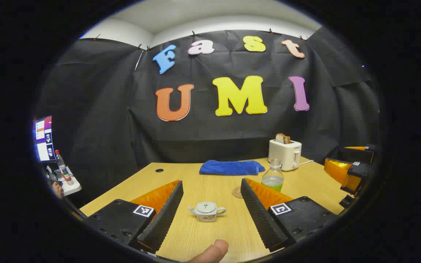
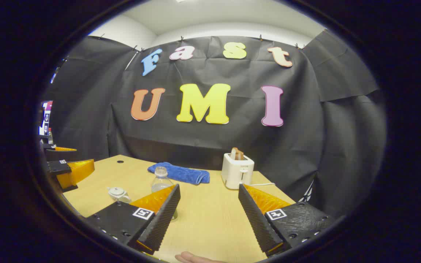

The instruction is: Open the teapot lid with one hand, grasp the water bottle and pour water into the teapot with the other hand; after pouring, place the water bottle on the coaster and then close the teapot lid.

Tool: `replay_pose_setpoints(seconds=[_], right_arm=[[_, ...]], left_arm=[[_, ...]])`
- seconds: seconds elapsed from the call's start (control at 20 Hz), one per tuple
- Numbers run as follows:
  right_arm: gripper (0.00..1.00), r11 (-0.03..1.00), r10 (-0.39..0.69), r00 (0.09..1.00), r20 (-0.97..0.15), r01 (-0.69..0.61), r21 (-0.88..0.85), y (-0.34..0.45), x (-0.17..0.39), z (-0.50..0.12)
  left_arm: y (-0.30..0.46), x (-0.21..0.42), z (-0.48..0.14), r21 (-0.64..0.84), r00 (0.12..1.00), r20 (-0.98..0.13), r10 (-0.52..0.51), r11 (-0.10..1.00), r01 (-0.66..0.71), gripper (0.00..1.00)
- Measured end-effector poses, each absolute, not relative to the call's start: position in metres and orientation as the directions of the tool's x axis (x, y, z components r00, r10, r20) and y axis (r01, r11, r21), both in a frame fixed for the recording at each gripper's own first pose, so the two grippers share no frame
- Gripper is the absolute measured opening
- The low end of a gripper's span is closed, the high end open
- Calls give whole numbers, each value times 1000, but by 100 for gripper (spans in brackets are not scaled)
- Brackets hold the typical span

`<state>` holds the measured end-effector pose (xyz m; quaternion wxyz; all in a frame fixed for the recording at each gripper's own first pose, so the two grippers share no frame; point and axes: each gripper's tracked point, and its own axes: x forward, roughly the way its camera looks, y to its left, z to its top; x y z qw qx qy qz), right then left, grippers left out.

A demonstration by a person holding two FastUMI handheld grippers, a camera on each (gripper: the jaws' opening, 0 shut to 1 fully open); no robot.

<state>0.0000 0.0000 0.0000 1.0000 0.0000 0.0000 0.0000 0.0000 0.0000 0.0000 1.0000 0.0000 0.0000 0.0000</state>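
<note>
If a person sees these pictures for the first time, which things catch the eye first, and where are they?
In the left gripper view, the small white teapot, lid on, stands on the wooden table between the open fingers of the left hand-held gripper. Behind it to the right stands the water bottle, uncapped and holding green liquid. Farther back lie a blue towel and a white toaster with bread in it.

Teapot (image 1: 207,211) on the tabletop (image 1: 210,182) toward the near edge, lid on, midway between the spread fingers of the left gripper (image 1: 210,215). Behind and right of it, coaster (image 1: 237,192), with bottle (image 1: 273,176) just right of the coaster. Towel (image 1: 231,167) along the far edge, toaster (image 1: 285,153) at the far right corner. Right gripper (image 2: 208,212) above the right half, fingers apart.
</note>
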Motion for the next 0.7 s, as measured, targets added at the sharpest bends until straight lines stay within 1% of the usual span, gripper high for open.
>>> replay_pose_setpoints(seconds=[0.1, 0.15, 0.2, 0.25, 0.35, 0.45, 0.55, 0.6, 0.65, 0.7], right_arm=[[96, 999, 25, 999, 21, -25, 20, 7, -4, 4], [98, 999, 37, 999, 25, -37, 18, 6, -6, 3], [95, 999, 38, 999, 26, -39, 13, 5, -7, 4], [97, 999, 36, 999, 30, -37, 13, 3, -9, 5], [95, 999, 36, 999, 35, -36, 20, 2, -10, 7], [97, 999, 33, 999, 30, -33, 13, 1, -8, 5], [95, 999, 31, 999, 18, -31, 15, 1, -6, 2], [98, 999, 31, 999, 11, -31, 17, 0, -4, 0], [96, 999, 36, 999, 8, -37, 17, 2, -4, -1], [96, 999, 41, 999, 10, -41, 14, 3, -3, 0]], left_arm=[[5, -1, 4, -5, 1000, 10, -8, 1000, 8, 99], [9, 0, 4, -9, 1000, 14, -4, 1000, 4, 99], [14, -1, 7, -17, 1000, 21, 5, 1000, -5, 99], [19, -1, 8, -27, 999, 28, 17, 999, -16, 99], [24, 0, 9, -47, 999, 28, 24, 999, -23, 99], [27, 0, 8, -53, 999, 26, 30, 998, -29, 99], [31, -1, 8, -52, 999, 27, 38, 998, -36, 99], [31, 0, 8, -54, 999, 28, 36, 998, -35, 99], [29, 1, 8, -54, 999, 27, 32, 998, -31, 99], [29, 2, 6, -53, 999, 25, 32, 998, -30, 99]])
